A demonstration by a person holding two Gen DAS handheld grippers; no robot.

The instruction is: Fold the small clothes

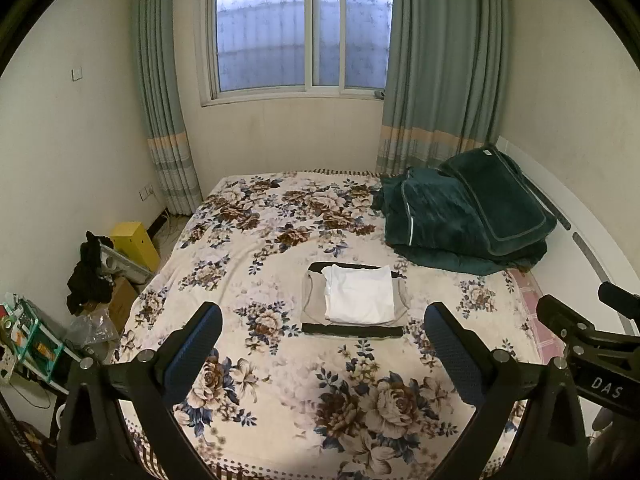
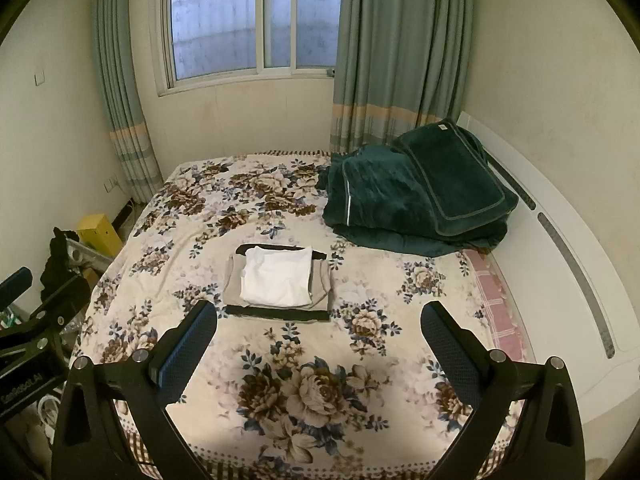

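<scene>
A folded white garment lies on top of a folded beige garment, which rests on a folded black one, stacked in the middle of the floral bedspread. The stack also shows in the right wrist view. My left gripper is open and empty, held above the bed on the near side of the stack. My right gripper is open and empty, also short of the stack and a little right of it. The right gripper's body shows at the left wrist view's right edge.
A heap of dark green bedding lies at the bed's far right by the white headboard. Left of the bed stand a yellow box, cardboard boxes, dark clothes and a cluttered shelf. Curtains and a window are behind.
</scene>
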